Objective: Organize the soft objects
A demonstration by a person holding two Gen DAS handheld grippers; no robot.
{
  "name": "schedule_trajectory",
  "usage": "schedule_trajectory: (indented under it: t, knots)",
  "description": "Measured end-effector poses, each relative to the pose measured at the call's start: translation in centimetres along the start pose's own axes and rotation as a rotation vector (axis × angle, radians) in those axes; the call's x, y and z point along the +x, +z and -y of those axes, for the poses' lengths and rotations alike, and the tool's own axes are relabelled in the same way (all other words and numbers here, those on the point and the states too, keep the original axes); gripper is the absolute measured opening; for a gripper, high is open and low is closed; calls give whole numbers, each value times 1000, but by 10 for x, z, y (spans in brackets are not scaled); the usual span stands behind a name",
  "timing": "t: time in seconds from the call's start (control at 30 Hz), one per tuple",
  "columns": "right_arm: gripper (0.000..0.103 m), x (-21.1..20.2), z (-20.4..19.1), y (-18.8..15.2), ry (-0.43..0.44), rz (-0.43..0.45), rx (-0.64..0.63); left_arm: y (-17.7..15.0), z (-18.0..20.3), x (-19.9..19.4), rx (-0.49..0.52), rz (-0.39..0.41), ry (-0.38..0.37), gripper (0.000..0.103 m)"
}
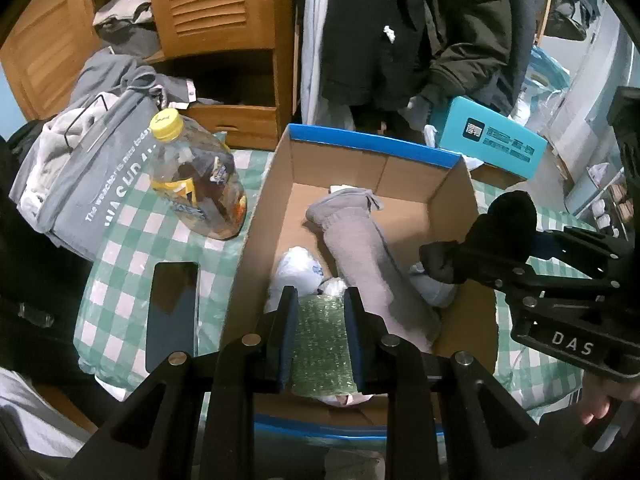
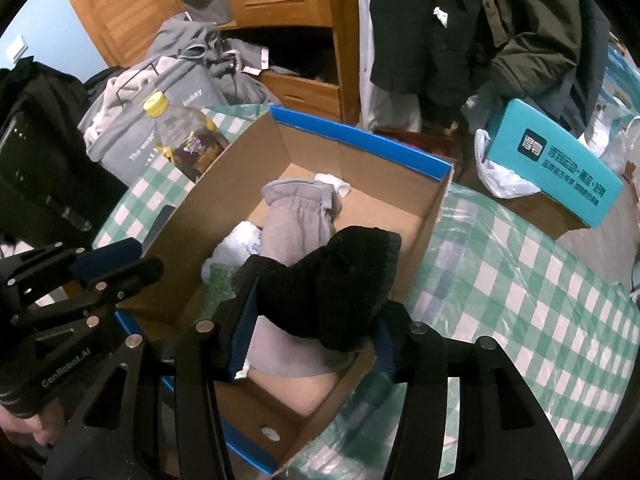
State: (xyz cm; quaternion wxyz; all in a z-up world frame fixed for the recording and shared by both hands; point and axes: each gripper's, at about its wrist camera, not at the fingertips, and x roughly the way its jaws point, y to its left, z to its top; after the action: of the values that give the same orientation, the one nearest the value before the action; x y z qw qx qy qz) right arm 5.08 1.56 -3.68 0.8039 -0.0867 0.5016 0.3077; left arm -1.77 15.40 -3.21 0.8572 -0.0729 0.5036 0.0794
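An open cardboard box [image 1: 372, 146] [image 2: 360, 136] with a blue rim stands on a green-and-white checked cloth. In it lie a grey knit garment [image 1: 360, 248] [image 2: 296, 224] and a white plastic bag [image 1: 296, 268] [image 2: 240, 244]. My left gripper [image 1: 320, 300] [image 2: 140, 258] is over the box's near end, shut on a piece of greenish bubble wrap [image 1: 322, 344]. My right gripper [image 2: 320, 300] [image 1: 468, 260] is over the box's right side, its pads pressing on a black knit sock [image 2: 332, 280] [image 1: 508, 216].
A yellow-capped bottle [image 1: 196, 184] [image 2: 184, 140] and a dark phone [image 1: 172, 312] lie left of the box, beside a grey tote bag [image 1: 92, 176] stuffed with clothes. A teal carton [image 1: 492, 140] [image 2: 560, 160] sits at the back right. A wooden cabinet [image 1: 224, 12] and hanging dark coats [image 1: 400, 32] stand behind.
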Motion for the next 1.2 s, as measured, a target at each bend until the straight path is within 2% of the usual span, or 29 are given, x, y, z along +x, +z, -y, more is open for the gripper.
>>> schedule_trajectory:
  t: [0.13,0.23,0.53,0.67,0.87,1.03,1.2]
  knots:
    - [58,-2,0,2,0,11,5,0,-2,-1,-5,2,2,23]
    - [68,-7,2,3,1,28,16,0,-2,-2,-5,5,2,24]
    - [69,-32,11,4,-24,72,55,0,5,-14,10,30,-8,29]
    - [70,-46,15,1,-33,95,71,3,12,-23,23,62,5,56]
    - [70,-67,22,-4,-51,129,90,6,25,-36,50,105,24,81]
    - [70,-83,31,-10,-73,156,113,7,32,-44,59,121,33,82]
    - [71,-95,39,-18,-110,172,123,10,42,-58,66,152,21,95]
